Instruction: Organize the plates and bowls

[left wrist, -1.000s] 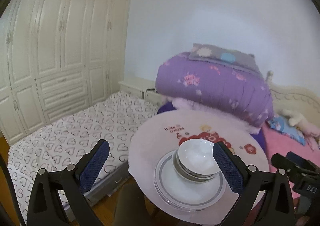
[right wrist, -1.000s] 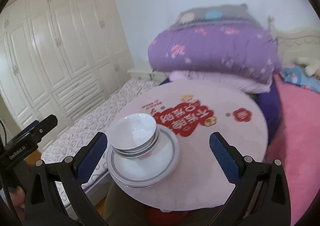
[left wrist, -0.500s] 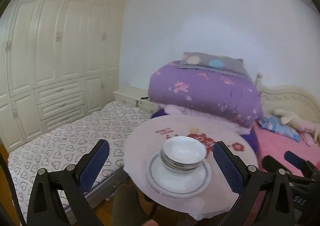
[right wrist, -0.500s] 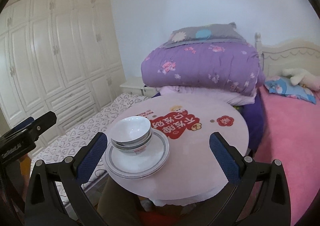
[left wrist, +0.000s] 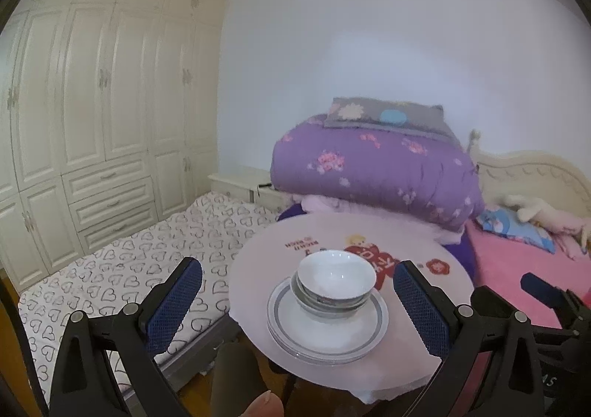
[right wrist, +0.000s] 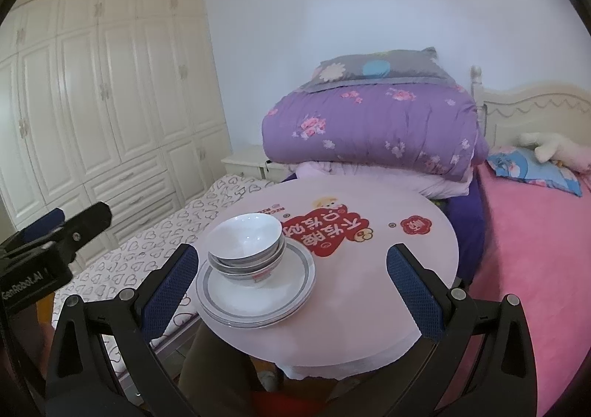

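Note:
A stack of white bowls (left wrist: pixel 334 282) (right wrist: pixel 246 248) sits on a stack of grey-rimmed white plates (left wrist: pixel 328 328) (right wrist: pixel 258 291) near the front left edge of a round pink table (left wrist: pixel 436 291) (right wrist: pixel 388 291). My left gripper (left wrist: pixel 295 309) is open and empty, held back from the table with the stack seen between its fingers. My right gripper (right wrist: pixel 291 287) is open and empty, also short of the table, with the stack just right of its left finger (right wrist: pixel 170 284).
A bed with a heart-print sheet (left wrist: pixel 122 269) lies left of the table. A folded purple quilt (right wrist: pixel 369 128) with a grey pillow is piled behind it, a pink bed (right wrist: pixel 535 232) is to the right, and white wardrobes (left wrist: pixel 92 121) line the left wall.
Both grippers have drawn back and up from the table, so the stack looks smaller and farther away. Both stay open; the bowls and plates have not moved.

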